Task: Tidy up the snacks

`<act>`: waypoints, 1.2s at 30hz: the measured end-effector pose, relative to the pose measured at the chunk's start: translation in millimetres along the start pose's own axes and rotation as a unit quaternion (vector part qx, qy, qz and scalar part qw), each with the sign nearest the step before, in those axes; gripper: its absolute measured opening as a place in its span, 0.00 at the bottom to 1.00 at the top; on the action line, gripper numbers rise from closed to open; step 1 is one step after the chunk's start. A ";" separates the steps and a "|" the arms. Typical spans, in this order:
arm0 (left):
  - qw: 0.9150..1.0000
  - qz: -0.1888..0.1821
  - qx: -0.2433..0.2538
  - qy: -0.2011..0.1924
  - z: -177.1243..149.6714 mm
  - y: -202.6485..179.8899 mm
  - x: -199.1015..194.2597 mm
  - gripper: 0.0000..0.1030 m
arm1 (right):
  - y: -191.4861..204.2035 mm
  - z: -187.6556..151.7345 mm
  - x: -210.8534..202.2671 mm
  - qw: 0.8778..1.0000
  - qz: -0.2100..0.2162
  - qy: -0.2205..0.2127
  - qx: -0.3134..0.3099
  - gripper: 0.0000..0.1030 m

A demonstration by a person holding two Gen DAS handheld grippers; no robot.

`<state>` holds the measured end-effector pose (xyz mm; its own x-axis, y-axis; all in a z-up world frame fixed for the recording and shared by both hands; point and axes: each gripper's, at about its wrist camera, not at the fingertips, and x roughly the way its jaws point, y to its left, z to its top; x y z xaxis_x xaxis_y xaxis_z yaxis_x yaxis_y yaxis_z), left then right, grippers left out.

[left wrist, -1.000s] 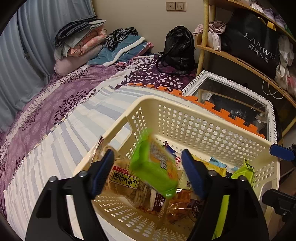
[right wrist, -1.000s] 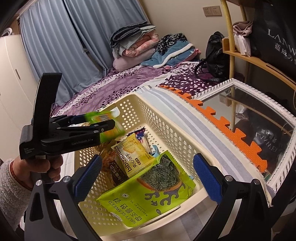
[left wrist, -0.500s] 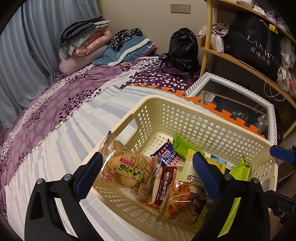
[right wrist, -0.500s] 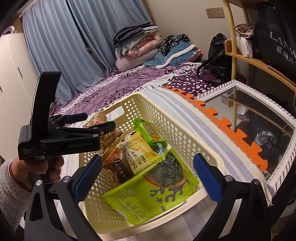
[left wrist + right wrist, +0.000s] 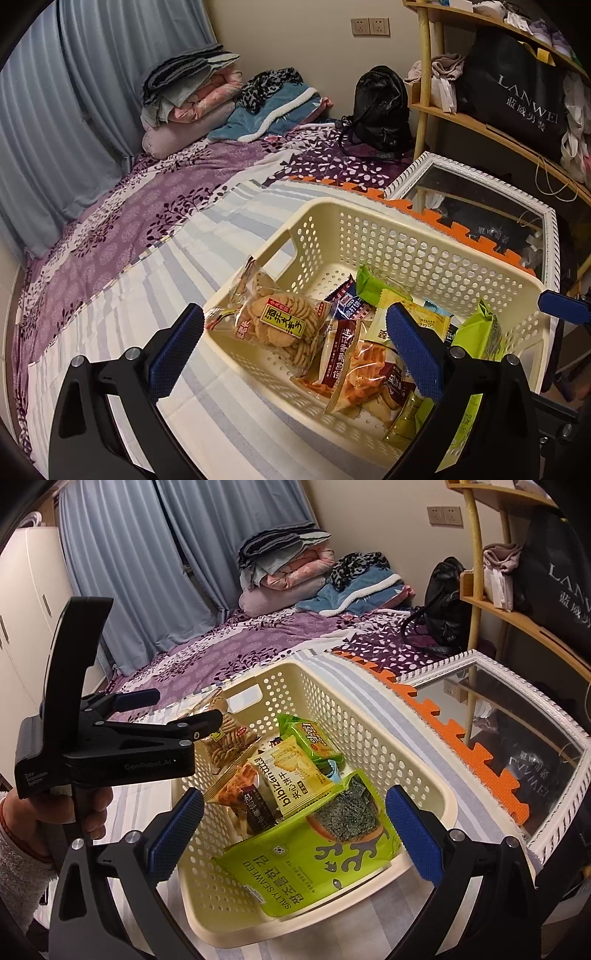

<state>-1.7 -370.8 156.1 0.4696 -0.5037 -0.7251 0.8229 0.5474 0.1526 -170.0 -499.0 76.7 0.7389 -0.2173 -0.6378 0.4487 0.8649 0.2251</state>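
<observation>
Dropped from the wide-open, empty left tool, the green packet lies lengthwise in the basket.

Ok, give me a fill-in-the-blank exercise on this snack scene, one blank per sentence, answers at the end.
1. The snacks lie in a cream perforated ____, whose rim rests on the striped bedding.
2. The big green pack leaning at the near end is labelled salty ____.
3. The left gripper holds ____ between its blue pads.
4. The clear bag of round crackers leans against the wall that has the ____ cut-out.

Missing words: basket; seaweed; nothing; handle
</observation>
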 end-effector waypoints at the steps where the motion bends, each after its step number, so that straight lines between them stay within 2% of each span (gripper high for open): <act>1: 1.000 0.002 0.000 -0.003 -0.5 0.6 -3.5 0.97 | 1.2 -0.3 -0.9 1.000 -0.001 0.000 -0.002 0.95; 12: 0.999 0.037 -0.004 -0.027 -10.3 5.0 -34.6 0.97 | 16.0 -3.0 -11.9 1.000 -0.014 -0.002 -0.022 0.95; 29: 0.997 0.060 -0.007 -0.038 -31.4 10.5 -66.1 0.97 | 37.9 -14.4 -26.4 0.997 -0.043 0.002 -0.060 0.95; 36: 0.997 0.063 -0.002 -0.039 -43.9 6.2 -76.8 0.97 | 48.8 -22.7 -29.6 0.991 -0.094 -0.008 -0.090 0.95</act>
<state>-46.7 -299.4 183.2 0.5926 -0.4809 -0.6462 0.7547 0.6118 0.2368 -181.5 -440.1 89.9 0.6594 -0.3892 -0.6432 0.4836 0.8746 -0.0333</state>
